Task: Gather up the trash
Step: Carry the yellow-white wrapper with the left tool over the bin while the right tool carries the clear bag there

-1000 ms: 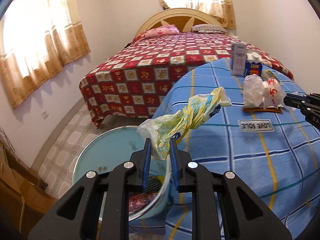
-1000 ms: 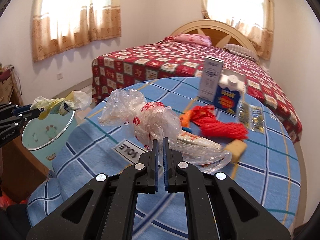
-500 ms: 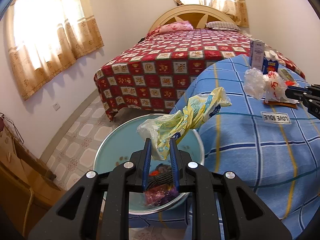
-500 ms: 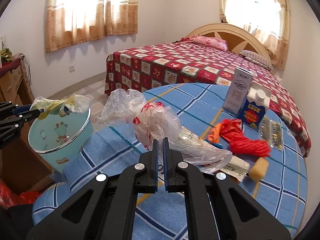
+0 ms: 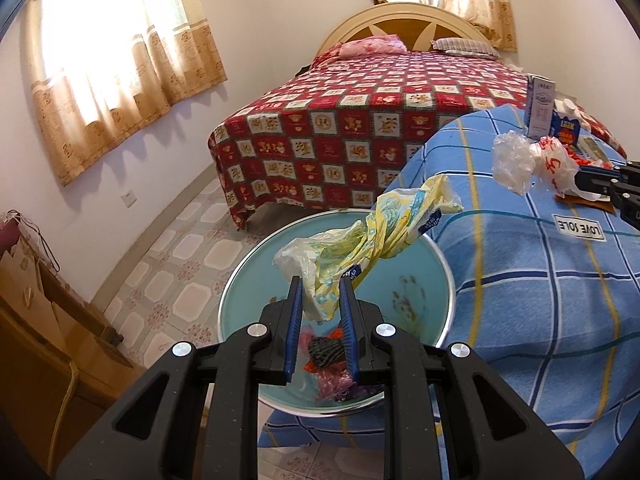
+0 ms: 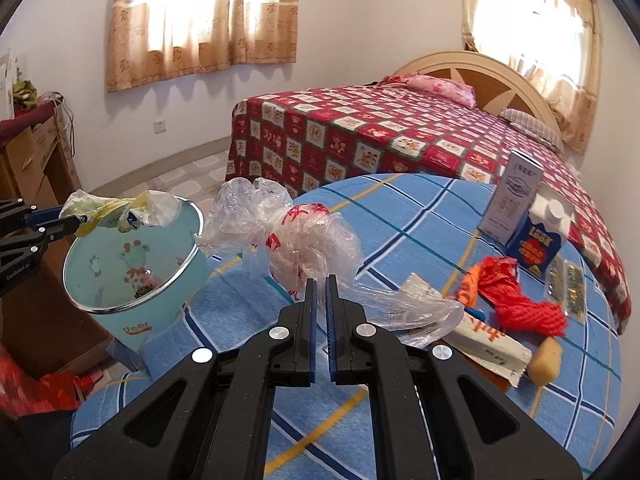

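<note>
White walls (image 5: 100, 168) close in my room, and daylight glows through tan curtains (image 5: 120, 52) at upper left and top of the frame. My bed (image 5: 360, 120), under a red patchwork cover, has an arched wooden headboard (image 5: 404, 24). Pale patterned floor tiles (image 5: 180, 264) run lower left beside a wooden cabinet (image 5: 48, 344).

Bright daylit room; curtained windows (image 5: 112, 52) blown out, upper left and top of both frames. Soft shadows under curtains. Strong fisheye bending, black vignette at corners. Focus sharp, no motion blur.
</note>
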`<state>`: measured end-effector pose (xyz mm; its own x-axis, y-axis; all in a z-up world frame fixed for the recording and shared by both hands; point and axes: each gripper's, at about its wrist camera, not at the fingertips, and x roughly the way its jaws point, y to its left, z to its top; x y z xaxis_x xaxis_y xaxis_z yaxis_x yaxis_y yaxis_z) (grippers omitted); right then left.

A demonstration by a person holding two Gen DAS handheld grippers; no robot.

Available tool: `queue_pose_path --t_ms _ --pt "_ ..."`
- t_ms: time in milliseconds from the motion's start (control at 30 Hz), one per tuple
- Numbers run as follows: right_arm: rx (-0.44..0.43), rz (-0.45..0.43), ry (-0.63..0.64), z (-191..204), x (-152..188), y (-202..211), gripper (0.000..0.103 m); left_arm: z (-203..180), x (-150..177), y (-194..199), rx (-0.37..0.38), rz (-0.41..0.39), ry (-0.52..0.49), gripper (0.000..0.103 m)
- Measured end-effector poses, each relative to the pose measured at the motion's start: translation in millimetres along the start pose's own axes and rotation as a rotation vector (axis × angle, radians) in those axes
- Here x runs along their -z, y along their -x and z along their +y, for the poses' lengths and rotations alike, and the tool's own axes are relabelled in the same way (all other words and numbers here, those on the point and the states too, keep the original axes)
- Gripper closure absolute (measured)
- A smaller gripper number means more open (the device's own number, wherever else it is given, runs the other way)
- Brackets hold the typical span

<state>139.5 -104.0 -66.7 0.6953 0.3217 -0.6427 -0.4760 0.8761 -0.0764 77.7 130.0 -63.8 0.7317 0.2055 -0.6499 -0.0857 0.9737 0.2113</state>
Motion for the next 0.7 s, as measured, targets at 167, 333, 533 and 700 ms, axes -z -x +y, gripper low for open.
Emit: queue_pose_path --t_ms 167,333,533,700 --pt "-0.016 0.004 0.017 11.0 -4.9 -6.2 0.098 8.9 3.9 0.9 -0.014 0.008 0.011 0.085" --pt "-0.032 0.009 0.036 21.5 -8.9 -10.5 0.098 17.0 5.9 -0.7 -0.027 0.014 0.020 0.085" --pt "-0.049 0.007 0.063 34.4 -16.8 -13.2 0.098 27.8 9.4 -2.6 -0.045 0.023 0.033 0.085" --pt "-0.064 0.008 0.083 46.8 -23.0 -17.3 0.098 35.5 12.0 -3.5 -0.062 0.027 0.039 0.085"
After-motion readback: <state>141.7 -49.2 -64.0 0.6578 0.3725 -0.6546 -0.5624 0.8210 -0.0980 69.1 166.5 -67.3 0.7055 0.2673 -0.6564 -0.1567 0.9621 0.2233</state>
